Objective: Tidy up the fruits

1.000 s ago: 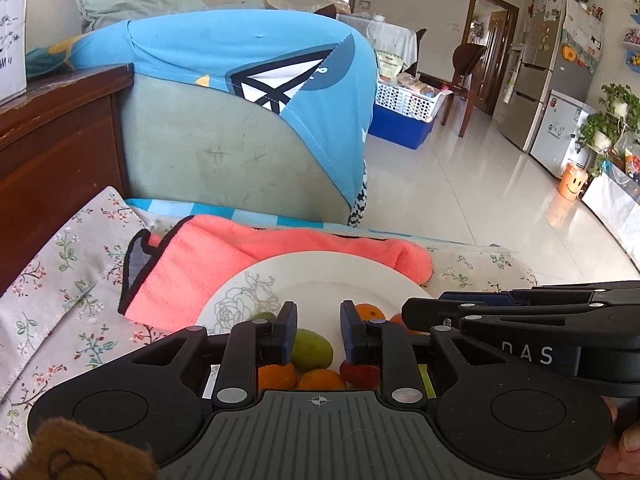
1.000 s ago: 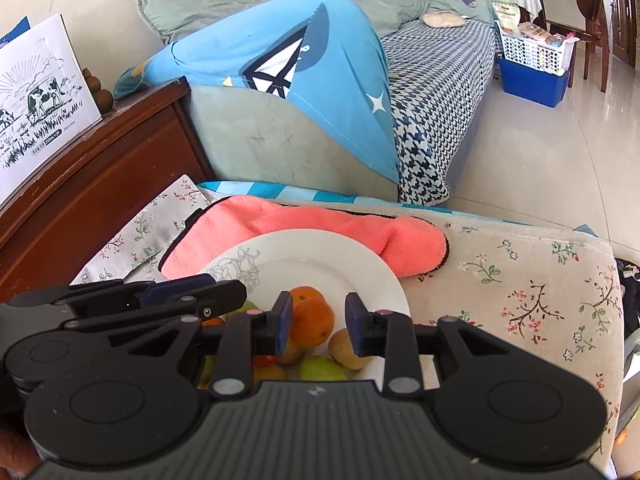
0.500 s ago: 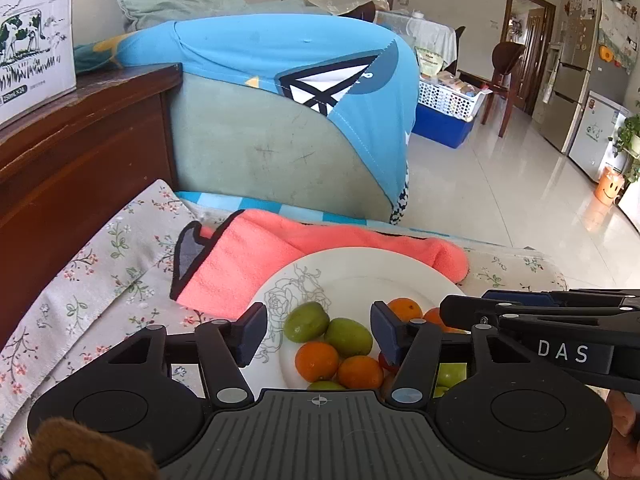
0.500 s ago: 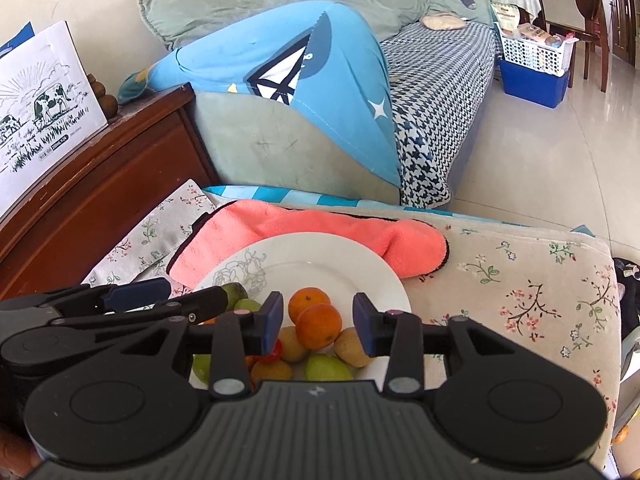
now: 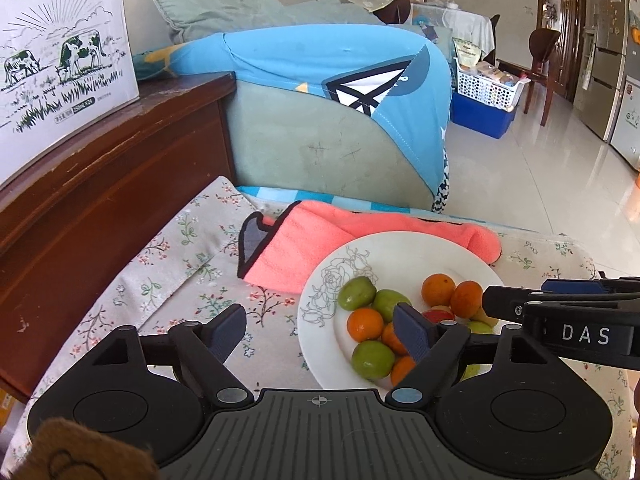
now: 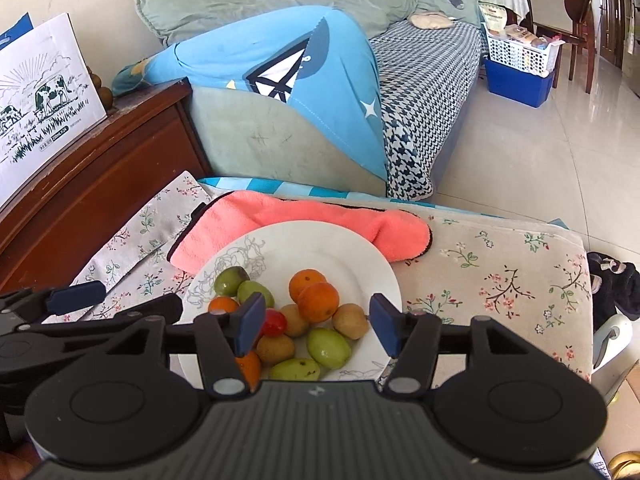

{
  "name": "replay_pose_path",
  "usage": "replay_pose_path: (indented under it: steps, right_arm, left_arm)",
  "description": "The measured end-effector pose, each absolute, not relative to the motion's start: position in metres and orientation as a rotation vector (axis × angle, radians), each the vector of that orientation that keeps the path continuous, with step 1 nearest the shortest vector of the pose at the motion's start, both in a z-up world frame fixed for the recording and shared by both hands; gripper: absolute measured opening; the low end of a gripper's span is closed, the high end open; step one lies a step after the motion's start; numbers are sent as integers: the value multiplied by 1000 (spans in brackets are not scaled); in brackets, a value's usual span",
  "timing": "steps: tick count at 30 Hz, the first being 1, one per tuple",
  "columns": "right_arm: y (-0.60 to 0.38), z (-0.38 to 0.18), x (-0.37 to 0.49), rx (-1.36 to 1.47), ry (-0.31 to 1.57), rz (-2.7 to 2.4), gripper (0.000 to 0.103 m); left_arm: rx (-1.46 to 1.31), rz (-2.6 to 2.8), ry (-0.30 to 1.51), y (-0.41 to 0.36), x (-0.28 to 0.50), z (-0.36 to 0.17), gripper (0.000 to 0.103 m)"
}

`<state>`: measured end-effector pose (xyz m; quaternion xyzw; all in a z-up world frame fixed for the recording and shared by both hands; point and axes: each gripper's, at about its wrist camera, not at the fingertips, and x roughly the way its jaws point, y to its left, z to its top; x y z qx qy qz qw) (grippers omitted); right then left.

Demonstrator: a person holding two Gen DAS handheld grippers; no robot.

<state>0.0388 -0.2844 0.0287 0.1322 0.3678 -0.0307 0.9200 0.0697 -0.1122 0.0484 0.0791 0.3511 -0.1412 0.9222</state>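
Note:
A white plate (image 5: 400, 248) (image 6: 320, 240) on a floral-covered surface holds several fruits: oranges (image 5: 438, 288) (image 6: 318, 300), green fruits (image 5: 356, 292) (image 6: 328, 346), brown kiwi-like fruits (image 6: 350, 320) and a small red fruit (image 6: 275, 322). My left gripper (image 5: 320, 334) is open and empty, above the plate's left edge. My right gripper (image 6: 316, 324) is open and empty, just above the fruit pile. Each gripper shows at the edge of the other's view.
A coral towel (image 5: 320, 236) (image 6: 288, 220) lies under the plate's far side. A dark wooden cabinet (image 5: 100, 184) with a cow-print box (image 5: 60, 72) stands at the left. A sofa with a blue cover (image 5: 340, 100) is behind. Tiled floor (image 6: 540, 140) lies to the right.
Both grippers have opened wide from nearly shut and drawn back and up from the plate. More of the fruit pile now shows.

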Motion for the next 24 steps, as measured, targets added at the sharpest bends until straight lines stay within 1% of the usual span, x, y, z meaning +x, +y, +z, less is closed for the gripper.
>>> replay_pose_path:
  steps: [1,5,10,16,20,24]
  right_arm:
    - [-284,29,37,274,766,-71,63]
    - [-281,30,29,289,798,-90,64]
    - [-278,28,17,317,836,-116,75]
    - [-270,28,6,283,850,-122,80]
    - [-265,28,4,259,862,-122,82]
    - [-261,27,6,229,881,-133,87]
  left_arm:
    - [172,-281,728,-113,68,50,83]
    - [194,-255,750,-111,60,53,86]
    - [198,-234,779,-105,52,53,89]
    - [201,-218,806,-100,45,50,90]
    - [200,-201,831,-98,43,44,90]
    - [217,-183,842,-99,43,40,90]
